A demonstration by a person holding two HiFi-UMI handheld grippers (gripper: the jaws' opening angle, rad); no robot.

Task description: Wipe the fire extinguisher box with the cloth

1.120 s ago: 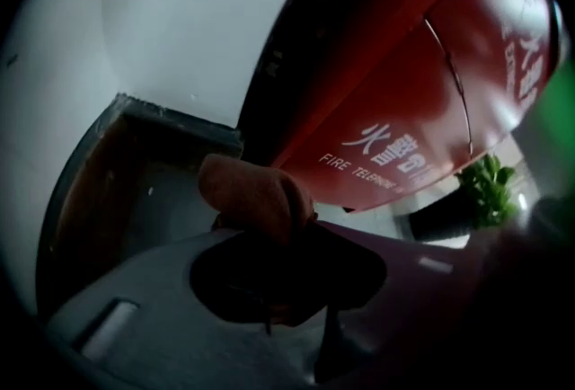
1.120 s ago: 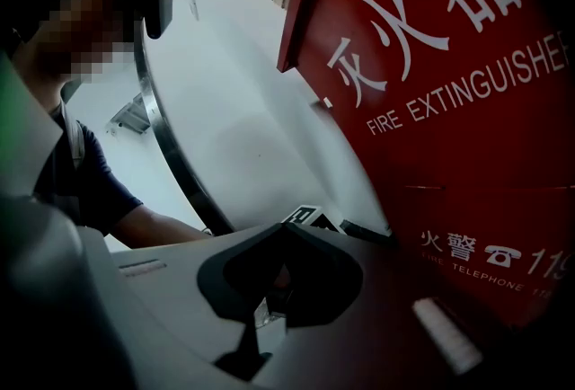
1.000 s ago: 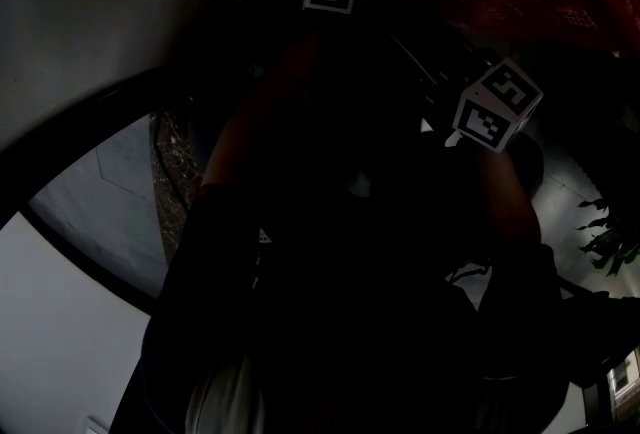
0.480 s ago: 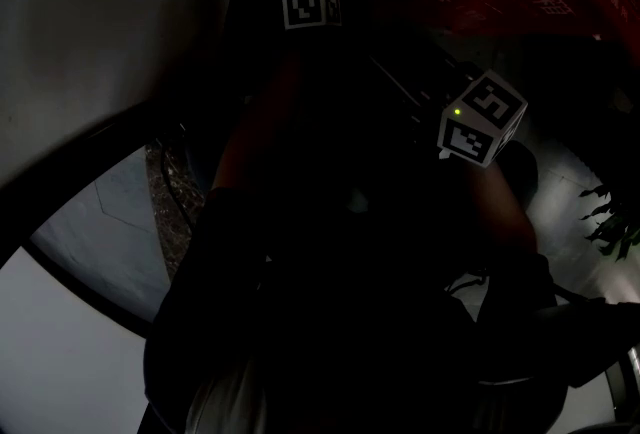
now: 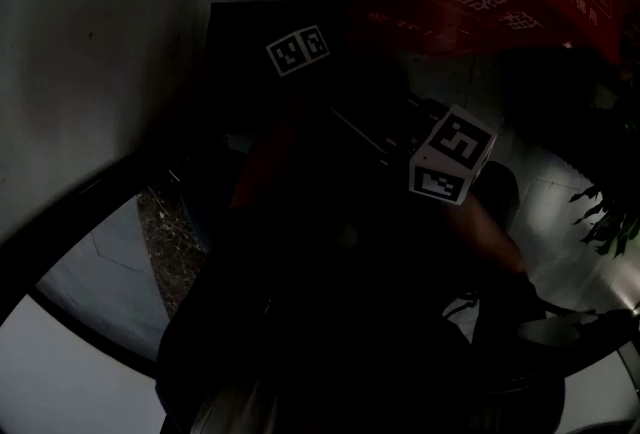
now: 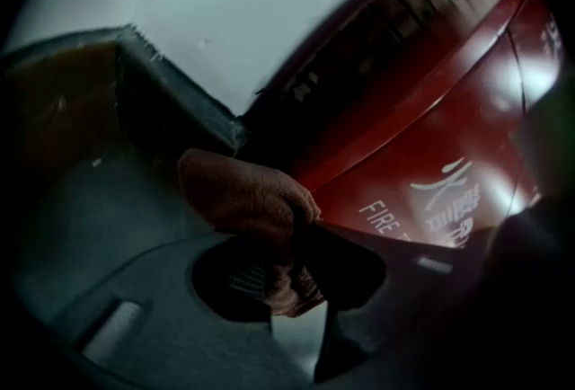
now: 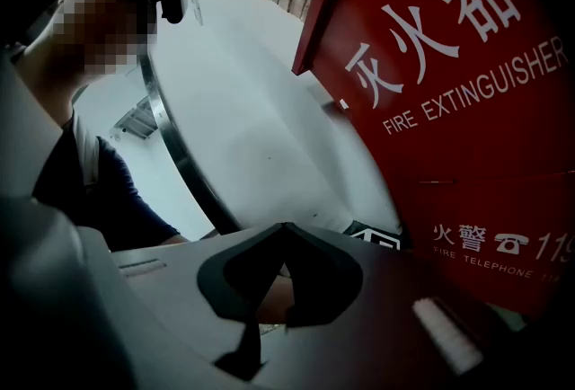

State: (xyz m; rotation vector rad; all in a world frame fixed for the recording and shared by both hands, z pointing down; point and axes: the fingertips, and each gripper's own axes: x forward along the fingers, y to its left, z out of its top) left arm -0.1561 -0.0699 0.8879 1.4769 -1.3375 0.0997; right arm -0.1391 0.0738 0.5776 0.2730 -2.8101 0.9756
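Gripping the cloth [image 6: 244, 192], the left gripper [image 6: 301, 235] has both jaws clamped on a bunched brown fold. The fabric bulges out beyond the jaw tips on the far side, and a smaller tuft shows between the jaws on the near side. In the left gripper view the cloth lies just beside the lower left edge of the fire extinguisher box [image 6: 449, 155], a red cabinet with white lettering. Contact between cloth and red face cannot be confirmed. A pale wall [image 6: 269, 11] fills the area to the left of the box and beyond it.

The right gripper [image 7: 286, 231] has its jaws closed tip to tip, with nothing held between them. In the right gripper view the red box front fills the right side, printed with large white characters and the words "FIRE EXTINGUISHER". A person in a dark sleeve [image 7: 99, 199] occupies the left side.

The head view is very dark. The left marker cube [image 5: 298, 50] sits far and left of centre, close below the red box. The right marker cube [image 5: 452, 154] sits nearer and to the right, apart from the box. Plant leaves [image 5: 603, 222] show at the right edge, and pale floor [image 5: 70, 352] shows at the near left.
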